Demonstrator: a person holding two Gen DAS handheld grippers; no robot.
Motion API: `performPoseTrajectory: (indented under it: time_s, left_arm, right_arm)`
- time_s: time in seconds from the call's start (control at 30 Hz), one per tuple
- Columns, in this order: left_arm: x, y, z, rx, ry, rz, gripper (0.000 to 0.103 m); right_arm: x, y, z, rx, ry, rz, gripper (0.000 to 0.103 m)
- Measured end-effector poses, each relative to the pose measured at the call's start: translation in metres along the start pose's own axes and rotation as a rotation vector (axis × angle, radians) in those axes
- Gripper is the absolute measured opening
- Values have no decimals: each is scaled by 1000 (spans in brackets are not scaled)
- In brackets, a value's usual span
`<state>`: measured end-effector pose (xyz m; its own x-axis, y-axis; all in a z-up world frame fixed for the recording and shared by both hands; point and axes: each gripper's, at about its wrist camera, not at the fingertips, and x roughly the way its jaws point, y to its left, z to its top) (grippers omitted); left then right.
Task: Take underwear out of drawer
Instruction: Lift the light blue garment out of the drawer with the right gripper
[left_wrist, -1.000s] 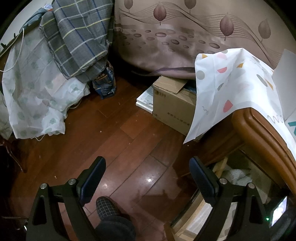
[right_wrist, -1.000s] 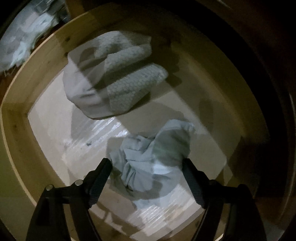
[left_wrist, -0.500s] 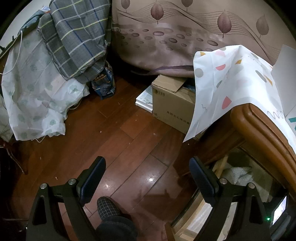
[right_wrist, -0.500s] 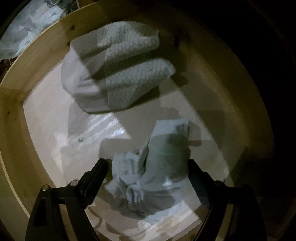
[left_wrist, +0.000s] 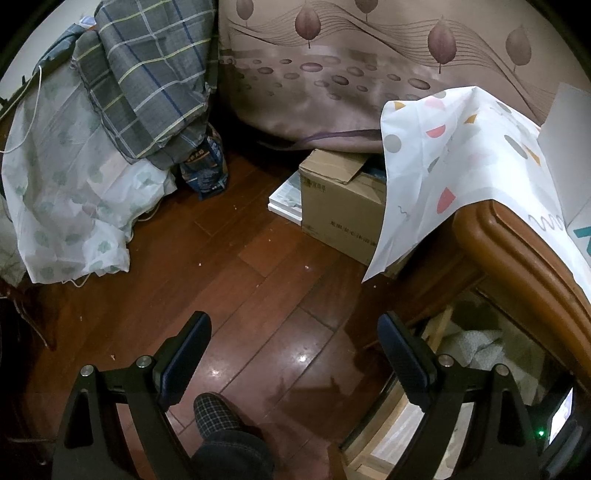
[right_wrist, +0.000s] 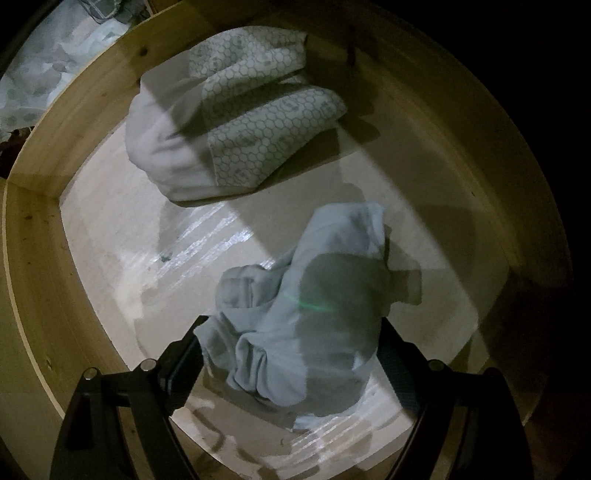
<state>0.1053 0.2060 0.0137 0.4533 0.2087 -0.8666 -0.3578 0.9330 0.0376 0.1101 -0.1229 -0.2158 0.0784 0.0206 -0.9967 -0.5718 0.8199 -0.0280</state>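
In the right wrist view a crumpled pale blue underwear lies on the floor of the open wooden drawer. My right gripper is open inside the drawer, its fingers on either side of the underwear's near part. A folded white garment with a hexagon print lies farther back in the drawer. My left gripper is open and empty above the wood floor, left of the drawer, whose corner shows at the lower right.
A cardboard box and flat white packages stand on the floor by the cabinet, which has a patterned cloth over it. Draped bedding is at the left. A slippered foot is below the left gripper.
My right gripper has moved forward and down over the blue underwear, which now sits between the fingers. The left gripper has barely moved.
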Motion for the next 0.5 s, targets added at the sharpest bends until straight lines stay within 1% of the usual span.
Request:
performPoseTrajectory:
  time_s: [0.13, 0.17, 0.2, 0.23, 0.33, 0.4, 0.5]
  left_arm:
    - [-1, 0, 0, 4, 5, -2, 90]
    - [-1, -2, 2, 6, 4, -1, 90]
    - [-2, -3, 2, 9, 3, 2, 90]
    - [-3, -2, 1, 9, 2, 3, 90]
    - [-2, -4, 2, 7, -4, 1, 90]
    - [-2, -6, 2, 12, -9, 5, 90]
    - [0, -9, 1, 18, 1, 4, 90]
  right_arm:
    - [-3, 0, 2, -3, -10, 6, 87]
    - [-9, -1, 0, -4, -14, 8, 86]
    - [-11, -1, -1, -6, -20, 8, 81]
    - [-15, -1, -1, -9, -28, 9, 72]
    - [-15, -1, -4, -14, -31, 7, 59]
    - [-17, 0, -6, -23, -25, 3, 53]
    - [-21, 10, -7, -69, -6, -42, 49]
